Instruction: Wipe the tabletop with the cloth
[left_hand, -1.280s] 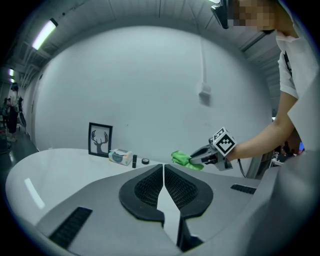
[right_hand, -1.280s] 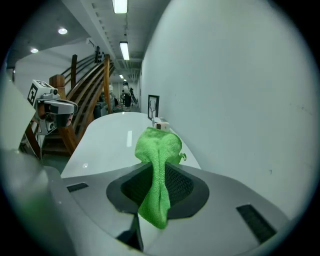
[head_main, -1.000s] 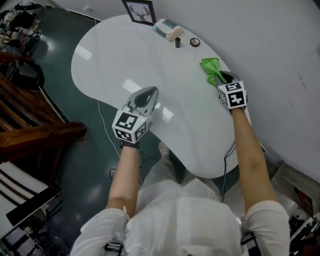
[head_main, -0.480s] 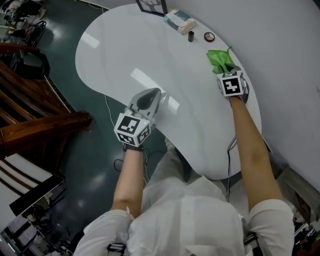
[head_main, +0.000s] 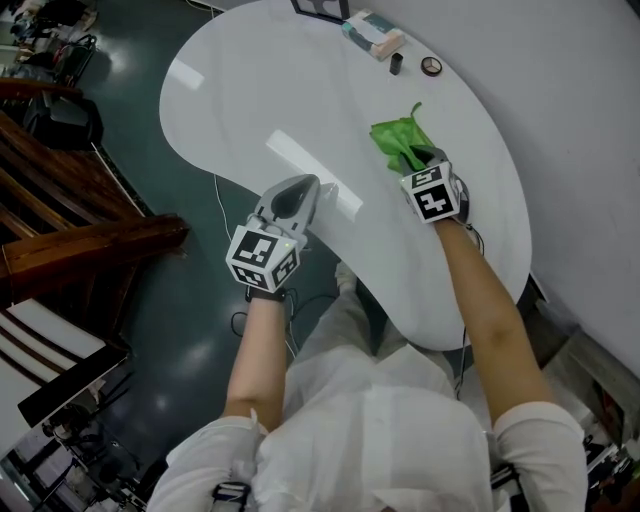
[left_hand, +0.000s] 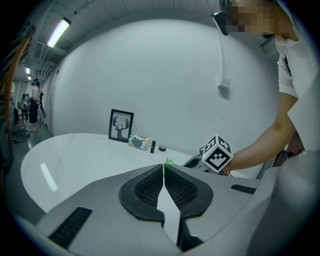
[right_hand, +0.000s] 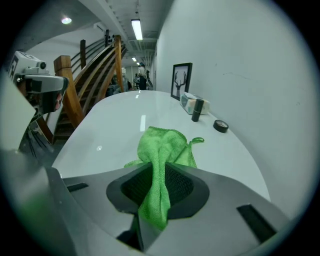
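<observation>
Cloth stretches straight ahead from right gripper's pinching fingers; left gripper's fingers closed, empty.

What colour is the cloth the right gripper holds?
Bright green: the cloth shows best in the right gripper view.

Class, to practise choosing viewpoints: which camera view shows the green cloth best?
The right gripper view: the green cloth fills the centre, pinched between the right tool's jaws. The head view shows it small, ahead of that tool; the left gripper view shows only a green sliver.
</observation>
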